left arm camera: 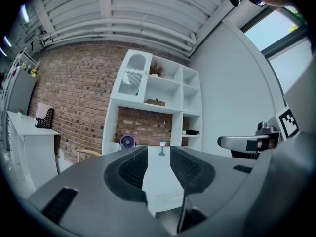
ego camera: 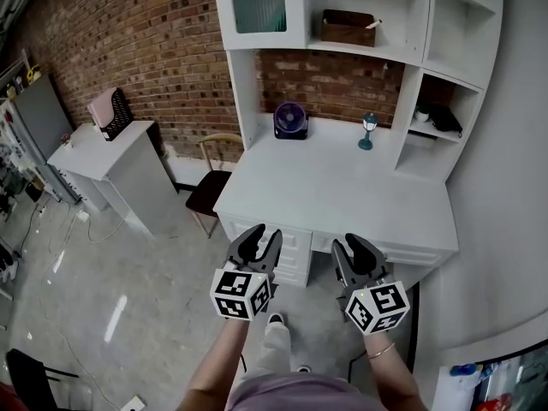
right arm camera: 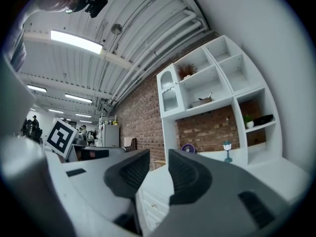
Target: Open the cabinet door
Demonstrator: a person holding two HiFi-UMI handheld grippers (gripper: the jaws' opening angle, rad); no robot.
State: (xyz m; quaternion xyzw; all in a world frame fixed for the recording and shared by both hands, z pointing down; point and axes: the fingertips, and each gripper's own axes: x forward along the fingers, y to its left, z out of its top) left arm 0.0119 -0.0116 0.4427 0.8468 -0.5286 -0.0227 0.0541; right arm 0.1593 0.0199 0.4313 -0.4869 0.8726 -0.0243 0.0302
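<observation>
- Room, left to right: grey floor point(ego camera: 128, 264), brick wall point(ego camera: 128, 50), white side cabinet point(ego camera: 111, 165) with a pink-and-black basket point(ego camera: 110, 114) on top, wooden chair point(ego camera: 210, 191), white desk point(ego camera: 342, 191) with a shelf unit point(ego camera: 411, 84) above it.
- On the desk stood a purple fan point(ego camera: 291, 120) and, right of it, a small lamp point(ego camera: 368, 131).
- My left claw point(ego camera: 264, 235) was held level in front of the desk edge, jaws wide apart, nothing between them, touching nothing.
- My right claw point(ego camera: 347, 245) was beside it, jaws apart with a narrower gap, also empty.
- The cabinet door point(ego camera: 259, 2) was glass-fronted and shut, at the top left of the shelf unit, well apart from both claws.
- The open shelf right of the door held a brown box point(ego camera: 347, 28).
- The lower right cubby held something black point(ego camera: 443, 120); I couldn't tell what.
</observation>
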